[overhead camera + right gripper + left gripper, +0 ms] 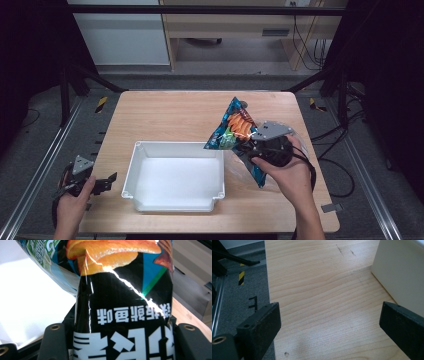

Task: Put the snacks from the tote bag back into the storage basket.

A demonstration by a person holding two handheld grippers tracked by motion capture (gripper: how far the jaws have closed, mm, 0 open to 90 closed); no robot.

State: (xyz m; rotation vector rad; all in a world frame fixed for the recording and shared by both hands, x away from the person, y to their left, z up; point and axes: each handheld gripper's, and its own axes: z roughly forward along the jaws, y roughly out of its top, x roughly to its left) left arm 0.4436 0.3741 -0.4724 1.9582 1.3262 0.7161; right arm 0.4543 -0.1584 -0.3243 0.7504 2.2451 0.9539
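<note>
A blue and black chip bag (234, 131) printed with orange chips hangs tilted above the table, just right of the white bin (174, 175). My right gripper (255, 147) is shut on the bag's lower part; in the right gripper view the bag (122, 305) sits squeezed between both jaws, with the bin's white inside behind it at left. My left gripper (107, 184) rests low at the table's left front edge, open and holding nothing. In the left gripper view its jaws stand wide apart over bare wood (322, 305), with the bin's outer wall (402, 272) at right.
The wooden table (170, 115) has free surface behind the bin. Metal rails (37, 170) and black frame legs flank the table on both sides. A cable trails off the right gripper toward the floor.
</note>
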